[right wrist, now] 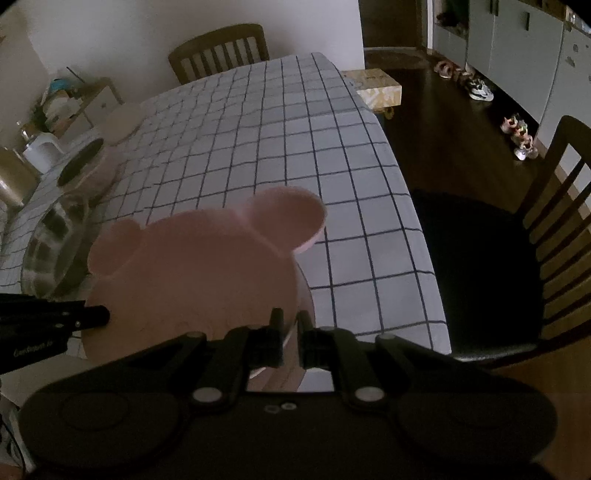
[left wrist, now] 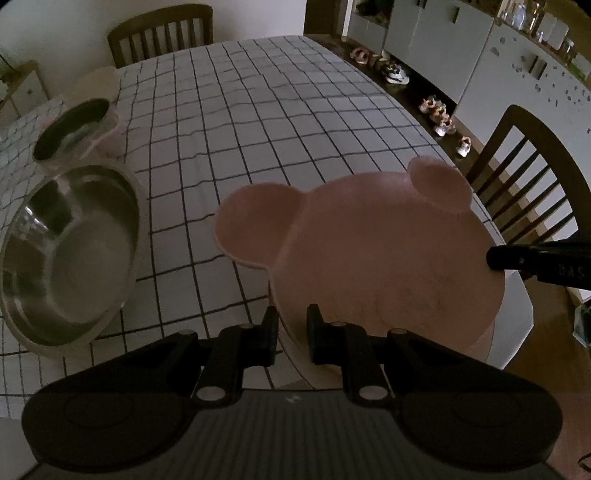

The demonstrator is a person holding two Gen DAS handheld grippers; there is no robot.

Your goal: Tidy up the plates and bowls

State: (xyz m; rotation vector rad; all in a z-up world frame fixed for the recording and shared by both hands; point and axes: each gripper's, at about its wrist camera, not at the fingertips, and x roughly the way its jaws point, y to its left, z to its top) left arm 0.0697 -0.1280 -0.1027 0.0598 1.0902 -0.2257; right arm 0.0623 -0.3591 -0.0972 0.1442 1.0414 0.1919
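A pink bear-shaped plate [left wrist: 384,254] with two round ears is held above the checked tablecloth [left wrist: 258,122]. My left gripper [left wrist: 292,325] is shut on its near rim. My right gripper [right wrist: 290,325] is shut on the plate [right wrist: 192,269] at its right rim; its fingers show in the left wrist view [left wrist: 498,258]. A large steel bowl [left wrist: 70,254] sits at the left on the table, with a smaller bowl [left wrist: 74,129] in a pink holder behind it. Both bowls also show in the right wrist view: the steel bowl [right wrist: 55,243] and the smaller one [right wrist: 81,158].
A pale round plate [right wrist: 122,123] lies at the table's far left. Wooden chairs stand at the far end [left wrist: 162,33] and at the right side [right wrist: 535,258]. Shoes [left wrist: 439,118] line the floor by white cabinets. A cardboard box [right wrist: 376,88] sits beyond the table.
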